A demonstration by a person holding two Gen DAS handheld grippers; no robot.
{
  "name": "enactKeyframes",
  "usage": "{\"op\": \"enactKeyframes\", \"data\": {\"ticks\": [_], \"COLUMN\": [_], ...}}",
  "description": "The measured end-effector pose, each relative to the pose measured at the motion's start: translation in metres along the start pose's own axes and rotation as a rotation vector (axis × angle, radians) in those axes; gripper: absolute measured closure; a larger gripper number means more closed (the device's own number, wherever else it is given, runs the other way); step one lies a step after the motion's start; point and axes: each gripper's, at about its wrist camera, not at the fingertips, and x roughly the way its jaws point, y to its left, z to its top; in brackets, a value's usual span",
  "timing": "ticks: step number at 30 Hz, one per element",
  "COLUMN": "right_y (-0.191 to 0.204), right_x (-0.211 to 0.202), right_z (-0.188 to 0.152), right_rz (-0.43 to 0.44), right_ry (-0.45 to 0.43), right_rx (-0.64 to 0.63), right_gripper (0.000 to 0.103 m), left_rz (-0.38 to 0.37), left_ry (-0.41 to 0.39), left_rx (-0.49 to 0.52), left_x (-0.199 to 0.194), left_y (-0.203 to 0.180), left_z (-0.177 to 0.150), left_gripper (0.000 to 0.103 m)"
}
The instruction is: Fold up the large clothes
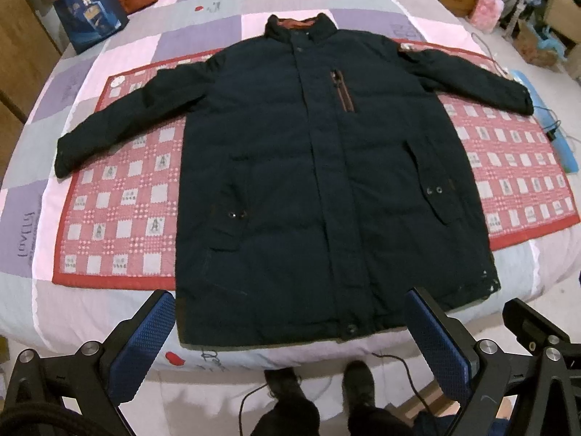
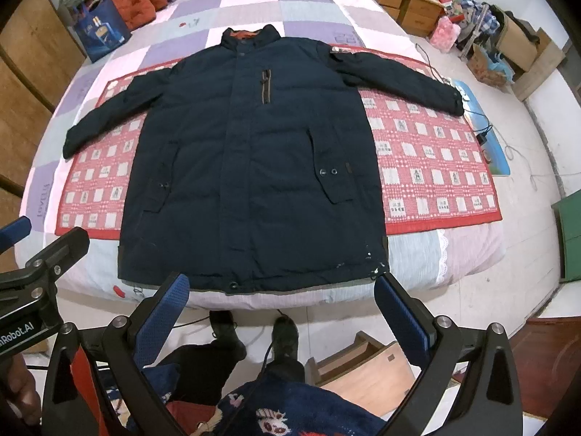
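A large dark navy padded coat (image 1: 297, 181) lies flat and face up on a bed, zipped shut, collar at the far end, both sleeves spread out to the sides, hem at the near edge. It also shows in the right wrist view (image 2: 250, 167). My left gripper (image 1: 290, 341) is open and empty, held above the near edge of the bed at the coat's hem. My right gripper (image 2: 283, 312) is open and empty, back from the bed's edge, just before the hem.
The coat rests on a red checked mat (image 1: 120, 210) over a purple, pink and grey patchwork quilt (image 1: 203, 25). A blue bag (image 1: 90, 18) and orange cushions stand at the far left. Wooden drawers (image 2: 403, 3) and clutter are far right. The person's feet (image 2: 254, 330) stand below.
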Motion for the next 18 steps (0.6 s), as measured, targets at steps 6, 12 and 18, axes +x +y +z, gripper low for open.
{"op": "enactKeyframes", "data": {"ticks": [6,12,18], "right_y": [0.004,0.015,0.034], "right_x": [0.004,-0.009,-0.010], "right_z": [-0.005,-0.001,0.003], "right_rz": [-0.003,-0.018,-0.040], "right_ry": [-0.005,-0.011,-0.031], "right_rx": [0.002,0.019,0.037], "right_gripper": [0.000,0.000,0.000], "left_rz": [-0.013,-0.027,-0.042], "left_ry": [-0.011,-0.030,-0.063], "left_rx": [0.015,0.037,0.065], "left_x": [0.004,0.008,0.009], "left_y": [0.016,0.026,0.038], "left_z": [0.000,0.008,0.013], "left_gripper": [0.000,0.000,0.000]}}
